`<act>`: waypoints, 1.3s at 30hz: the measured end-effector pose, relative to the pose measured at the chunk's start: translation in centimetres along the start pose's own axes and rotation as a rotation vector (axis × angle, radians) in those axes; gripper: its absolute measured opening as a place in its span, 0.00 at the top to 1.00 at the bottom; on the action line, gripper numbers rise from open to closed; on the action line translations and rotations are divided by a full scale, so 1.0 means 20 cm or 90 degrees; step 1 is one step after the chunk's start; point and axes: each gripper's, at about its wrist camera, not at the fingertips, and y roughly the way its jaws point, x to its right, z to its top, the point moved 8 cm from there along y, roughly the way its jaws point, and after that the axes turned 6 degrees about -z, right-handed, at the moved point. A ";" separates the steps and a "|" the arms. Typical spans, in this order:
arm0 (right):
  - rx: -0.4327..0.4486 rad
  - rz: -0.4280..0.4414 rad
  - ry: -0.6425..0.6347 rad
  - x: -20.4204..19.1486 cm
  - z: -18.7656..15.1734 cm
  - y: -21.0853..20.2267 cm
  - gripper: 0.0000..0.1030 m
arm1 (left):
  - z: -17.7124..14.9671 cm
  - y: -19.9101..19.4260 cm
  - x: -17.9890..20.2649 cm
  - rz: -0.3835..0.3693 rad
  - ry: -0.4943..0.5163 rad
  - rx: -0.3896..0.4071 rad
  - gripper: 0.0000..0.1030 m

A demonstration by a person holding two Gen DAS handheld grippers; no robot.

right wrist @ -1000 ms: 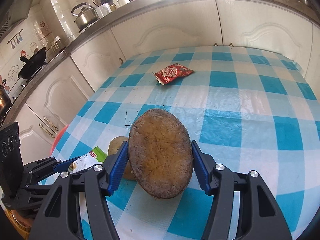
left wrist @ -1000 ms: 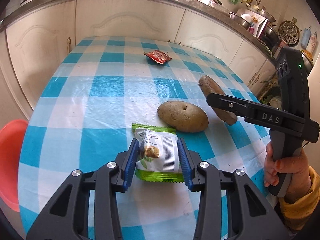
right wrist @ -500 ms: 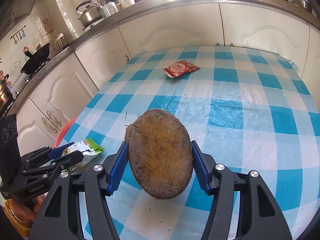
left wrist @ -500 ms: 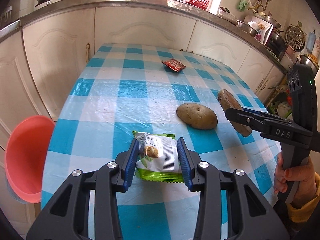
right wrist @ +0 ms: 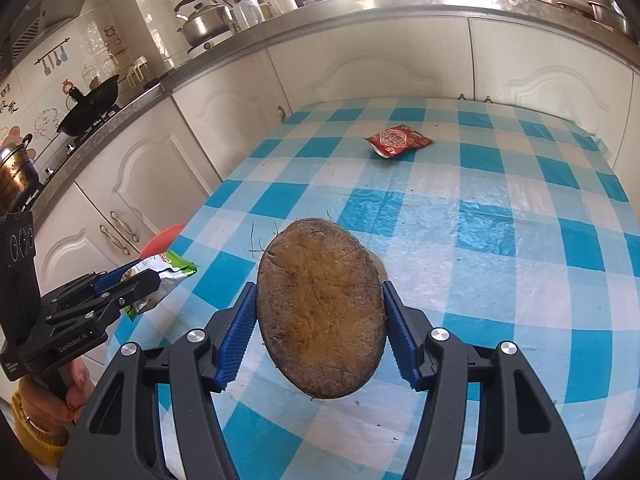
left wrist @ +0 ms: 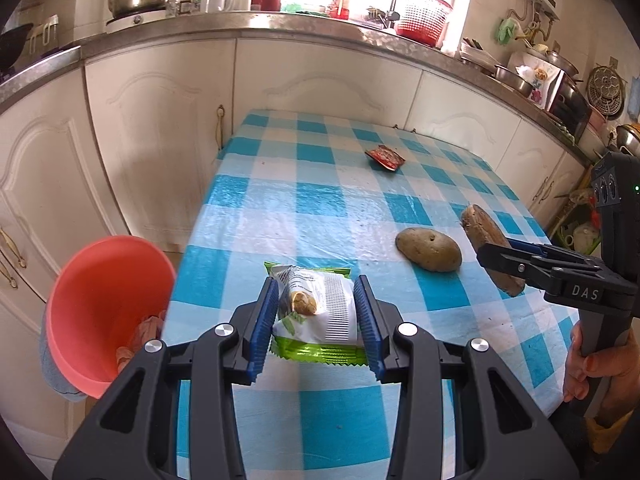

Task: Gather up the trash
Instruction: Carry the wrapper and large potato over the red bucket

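My left gripper (left wrist: 316, 316) is shut on a green-and-white snack wrapper (left wrist: 316, 312) and holds it above the table's left front edge; it also shows in the right wrist view (right wrist: 160, 276). My right gripper (right wrist: 320, 320) is shut on a flat brown cut vegetable half (right wrist: 320, 312), held in the air; it also shows in the left wrist view (left wrist: 490, 248). A red snack wrapper (left wrist: 385, 158) (right wrist: 398, 140) lies at the far side of the blue-checked table (left wrist: 320, 200). A whole potato (left wrist: 429, 249) lies on the table.
An orange-red bin (left wrist: 104, 312) with some trash inside stands on the floor left of the table, below my left gripper. White cabinets (left wrist: 160, 120) and a cluttered counter (left wrist: 280, 24) wrap around the table.
Both grippers have lifted and pulled back toward the table's near left edge with their loads. The orange bin has come further into view.
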 end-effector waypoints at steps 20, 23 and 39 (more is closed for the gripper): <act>-0.009 0.067 -0.045 -0.31 0.10 0.02 0.40 | 0.03 -0.15 -0.34 0.083 -0.059 0.035 0.60; -0.017 0.076 -0.052 -0.36 0.11 0.05 0.40 | 0.04 -0.17 -0.41 0.098 -0.070 0.040 0.60; -0.049 0.146 -0.132 -0.78 0.21 0.23 0.40 | 0.08 -0.23 -0.81 0.168 -0.140 0.056 0.60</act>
